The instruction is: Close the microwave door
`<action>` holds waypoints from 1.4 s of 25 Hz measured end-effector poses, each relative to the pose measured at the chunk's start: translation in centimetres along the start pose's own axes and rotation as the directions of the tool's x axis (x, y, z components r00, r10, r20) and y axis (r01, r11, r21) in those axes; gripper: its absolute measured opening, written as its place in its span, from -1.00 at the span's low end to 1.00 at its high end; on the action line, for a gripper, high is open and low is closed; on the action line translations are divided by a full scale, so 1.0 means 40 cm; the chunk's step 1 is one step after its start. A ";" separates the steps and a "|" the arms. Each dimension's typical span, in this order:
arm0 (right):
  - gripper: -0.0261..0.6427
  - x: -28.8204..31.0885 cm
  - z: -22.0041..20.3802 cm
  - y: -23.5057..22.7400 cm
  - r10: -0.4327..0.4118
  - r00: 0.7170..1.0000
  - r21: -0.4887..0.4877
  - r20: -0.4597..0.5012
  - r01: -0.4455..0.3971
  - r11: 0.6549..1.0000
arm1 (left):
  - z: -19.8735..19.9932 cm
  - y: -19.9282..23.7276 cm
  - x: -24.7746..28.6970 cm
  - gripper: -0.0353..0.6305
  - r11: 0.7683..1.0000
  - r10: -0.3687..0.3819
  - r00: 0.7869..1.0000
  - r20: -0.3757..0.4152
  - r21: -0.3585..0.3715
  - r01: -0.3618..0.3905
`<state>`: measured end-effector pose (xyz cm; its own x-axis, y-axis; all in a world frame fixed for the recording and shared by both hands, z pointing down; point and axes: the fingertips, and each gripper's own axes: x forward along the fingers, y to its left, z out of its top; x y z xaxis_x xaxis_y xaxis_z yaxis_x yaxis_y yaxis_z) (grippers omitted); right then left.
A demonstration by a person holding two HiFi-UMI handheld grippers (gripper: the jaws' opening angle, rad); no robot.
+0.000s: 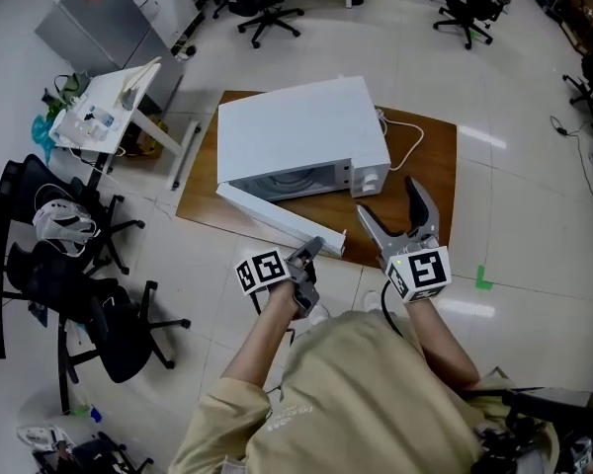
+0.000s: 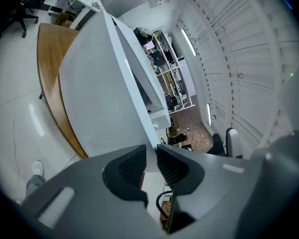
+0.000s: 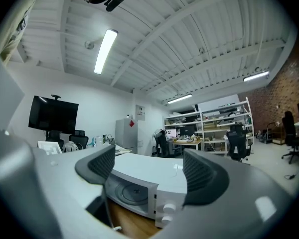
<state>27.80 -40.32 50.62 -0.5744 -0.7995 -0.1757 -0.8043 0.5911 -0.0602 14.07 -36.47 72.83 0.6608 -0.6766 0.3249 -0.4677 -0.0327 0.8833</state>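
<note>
The room was lit brightly by long white fluorescent ceiling tubes (image 3: pixel 105 51). Glare was seen on the glossy pale tiled floor (image 1: pixel 494 141). Both gripper views were bent and darkened at the edges.

White microwave (image 1: pixel 306 126) sits on a wooden board (image 1: pixel 420 191), front facing near. Its door (image 1: pixel 282 217) stands partly open: hinged at the left, free edge swung out near-right. Turntable (image 1: pixel 298 181) exposed; two knobs (image 1: pixel 368 180) at front right.

The head view looks steeply down from high up; both gripper views sit low and close — all share the microwave (image 1: pixel 301 131).
</note>
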 end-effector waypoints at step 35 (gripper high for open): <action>0.32 -0.051 -0.040 0.087 -0.013 1.000 -0.012 -0.012 0.013 1.000 | 0.252 -0.130 0.072 -0.89 0.921 -0.049 0.976 0.214 0.388 -0.039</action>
<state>25.91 -36.80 52.34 -0.5656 -0.8083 -0.1633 -0.8134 0.5795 -0.0511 12.48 -45.68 65.77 0.5417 -0.8162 0.2013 -0.6842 -0.2890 0.6696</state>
